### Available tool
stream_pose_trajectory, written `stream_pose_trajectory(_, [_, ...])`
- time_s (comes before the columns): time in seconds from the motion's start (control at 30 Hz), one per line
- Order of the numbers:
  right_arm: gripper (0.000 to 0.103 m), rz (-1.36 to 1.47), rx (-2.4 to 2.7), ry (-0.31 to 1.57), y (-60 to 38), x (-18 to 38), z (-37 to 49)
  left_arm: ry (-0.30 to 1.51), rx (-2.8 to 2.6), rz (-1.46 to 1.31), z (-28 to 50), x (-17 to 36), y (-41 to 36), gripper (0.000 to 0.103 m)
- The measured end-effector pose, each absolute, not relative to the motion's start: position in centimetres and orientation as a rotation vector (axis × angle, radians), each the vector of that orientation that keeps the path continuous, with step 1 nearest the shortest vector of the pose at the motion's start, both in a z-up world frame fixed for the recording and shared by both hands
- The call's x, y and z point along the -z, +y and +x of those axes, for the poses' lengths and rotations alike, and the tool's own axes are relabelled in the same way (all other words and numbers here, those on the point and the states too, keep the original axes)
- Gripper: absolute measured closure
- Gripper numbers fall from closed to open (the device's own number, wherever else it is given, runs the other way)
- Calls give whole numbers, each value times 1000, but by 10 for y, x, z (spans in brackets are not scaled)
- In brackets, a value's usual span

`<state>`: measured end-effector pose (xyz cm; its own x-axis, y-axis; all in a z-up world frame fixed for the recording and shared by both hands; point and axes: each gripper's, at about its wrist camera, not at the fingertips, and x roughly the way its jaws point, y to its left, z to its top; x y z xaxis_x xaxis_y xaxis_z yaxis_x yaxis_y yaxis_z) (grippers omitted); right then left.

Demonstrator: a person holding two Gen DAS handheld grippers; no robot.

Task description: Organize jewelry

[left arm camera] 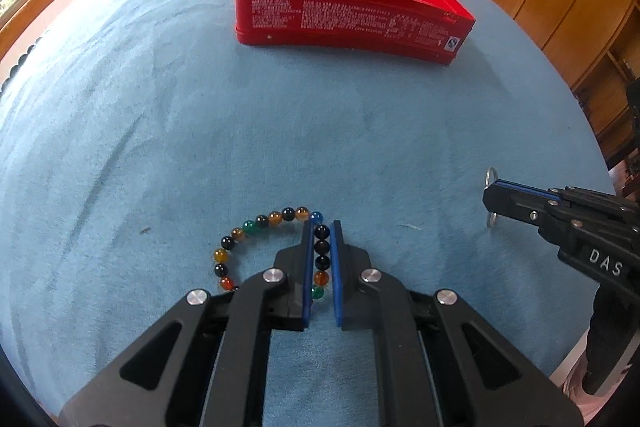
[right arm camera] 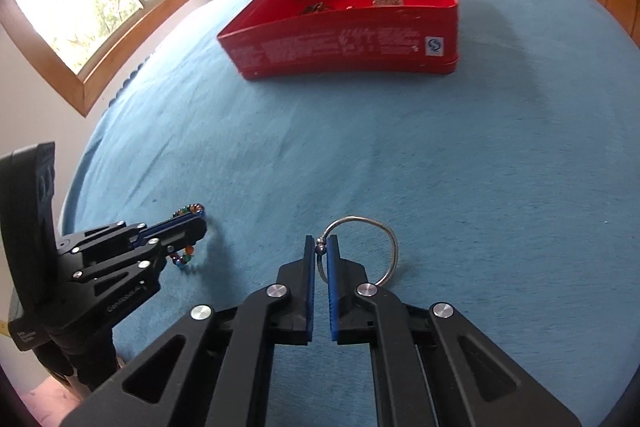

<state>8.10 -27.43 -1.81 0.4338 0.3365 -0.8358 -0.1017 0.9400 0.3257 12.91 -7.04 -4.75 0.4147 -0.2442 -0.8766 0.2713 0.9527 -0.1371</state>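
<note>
Left gripper (left arm camera: 322, 227) is clamped along one side of the beaded bracelet (left arm camera: 256, 227), the rest looping on the blue cloth (left arm camera: 160, 107); my right gripper (right arm camera: 321, 242) pinches the silver ring (right arm camera: 394, 247) near its small bead; red tin (right arm camera: 352, 39) sits well ahead, some pieces already inside. I judge both lifts should rise straight, grip firm, clearing the tin's wall before release.

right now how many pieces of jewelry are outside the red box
2: a bead bracelet gripped in the left tongs, and a silver ring gripped in the right tongs. More small pieces lie inside the red box.
</note>
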Motion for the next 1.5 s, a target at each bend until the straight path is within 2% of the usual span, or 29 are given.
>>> stream_pose_trajectory(0.63, [98, 292, -319, 972, -291, -40, 112, 937, 344, -53, 149, -24, -61, 97])
stream_pose_trajectory(1.17, [98, 335, -271, 901, -309, -72, 213, 807, 364, -63, 238, -91, -105, 97])
stream_pose_trajectory(1.33, [98, 345, -251, 923, -310, -60, 250, 792, 338, -82, 281, -87, -116, 97])
stream_pose_trajectory(1.5, [98, 353, -237, 955, -314, -41, 278, 854, 335, -86, 319, -62, -125, 97])
